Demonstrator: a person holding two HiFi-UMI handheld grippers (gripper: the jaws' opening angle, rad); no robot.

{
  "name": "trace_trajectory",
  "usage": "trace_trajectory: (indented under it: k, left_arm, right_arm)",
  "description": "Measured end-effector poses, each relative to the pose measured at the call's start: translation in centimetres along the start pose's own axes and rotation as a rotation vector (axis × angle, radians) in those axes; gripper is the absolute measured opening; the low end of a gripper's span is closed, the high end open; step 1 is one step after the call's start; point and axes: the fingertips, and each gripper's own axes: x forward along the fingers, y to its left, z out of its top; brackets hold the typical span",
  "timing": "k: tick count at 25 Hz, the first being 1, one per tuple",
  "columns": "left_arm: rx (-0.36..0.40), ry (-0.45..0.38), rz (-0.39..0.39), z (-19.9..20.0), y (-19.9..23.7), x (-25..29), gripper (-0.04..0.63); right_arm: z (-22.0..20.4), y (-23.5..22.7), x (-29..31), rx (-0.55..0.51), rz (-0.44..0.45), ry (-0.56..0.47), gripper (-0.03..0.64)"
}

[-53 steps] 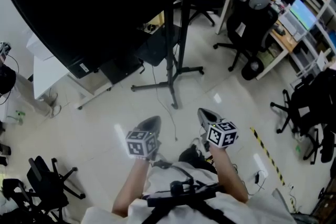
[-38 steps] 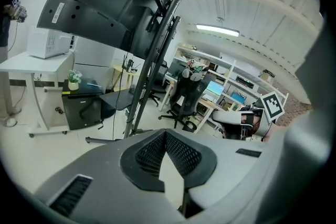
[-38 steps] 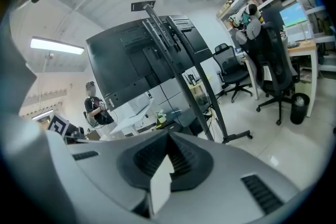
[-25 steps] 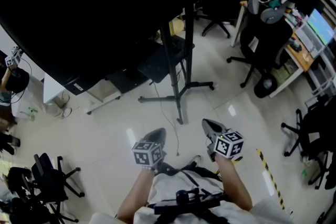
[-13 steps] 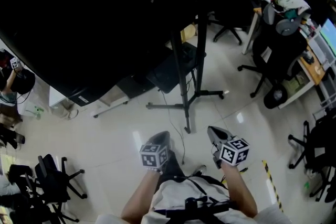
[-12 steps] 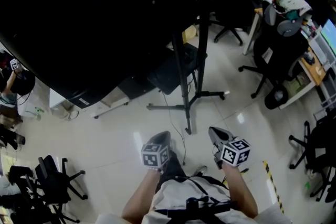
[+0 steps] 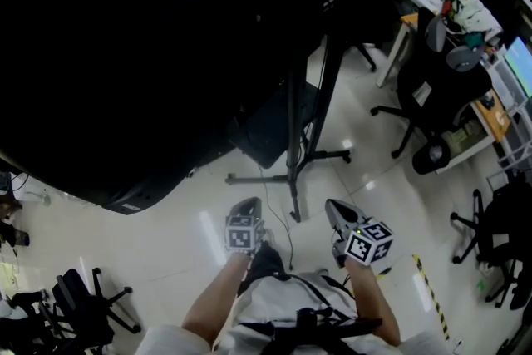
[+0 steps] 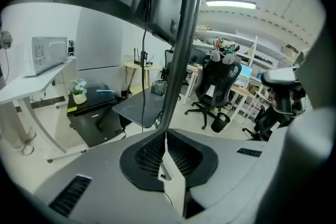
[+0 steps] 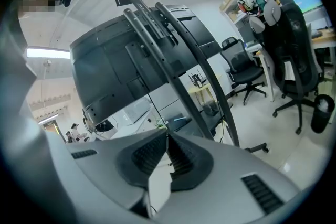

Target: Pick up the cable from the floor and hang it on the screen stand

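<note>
A big black screen [image 7: 141, 54] hangs on a black screen stand [image 7: 293, 129] whose legs spread over the pale floor. A thin dark cable [image 7: 281, 212] trails on the floor from the stand's base toward the person's feet. My left gripper [image 7: 247, 204] is shut and empty, pointing down at the floor just left of the cable. My right gripper [image 7: 332, 206] is shut and empty too, to the right of the stand's front leg. In the left gripper view the jaws [image 8: 166, 132] meet in front of the stand pole [image 8: 181, 60]. In the right gripper view the shut jaws [image 9: 168, 136] face the stand's slanted bars [image 9: 210, 81].
Black office chairs [image 7: 424, 79] and desks line the right side. Another chair [image 7: 79, 303] stands at the lower left. A low black platform [image 7: 266, 125] sits behind the stand, and a black cabinet [image 8: 97, 113] beside a white table [image 8: 31, 78]. Striped tape [image 7: 432, 299] marks the floor.
The person has stepped closer to the stand, so the screen fills more of the head view. Both grippers moved forward with them, and the left one dipped toward the floor.
</note>
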Motion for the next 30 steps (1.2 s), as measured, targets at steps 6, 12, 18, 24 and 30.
trace_trajectory:
  k: [6, 12, 18, 24, 30]
  left_arm:
    - [0.037, 0.061, -0.014, 1.6, 3.8, 5.3, 0.103]
    - [0.097, 0.133, -0.009, 1.3, 6.5, 10.5, 0.13]
    - [0.082, 0.18, -0.025, 0.6, 7.3, 13.5, 0.13]
    - [0.05, 0.176, -0.054, -0.1, 8.7, 15.6, 0.13]
    - [0.084, 0.22, -0.057, -1.9, 9.6, 17.6, 0.13]
  right_arm:
    - [0.1, 0.8, 2.8, 0.019, -0.079, -0.011, 0.031]
    - [0.4, 1.0, 5.6, 0.023, -0.139, -0.018, 0.031]
    - [0.1, 0.0, 8.0, 0.022, -0.203, 0.023, 0.031]
    - [-0.4, -0.1, 10.1, 0.053, -0.201, 0.02, 0.031]
    - [-1.6, -0.5, 11.7, 0.059, -0.194, 0.025, 0.029]
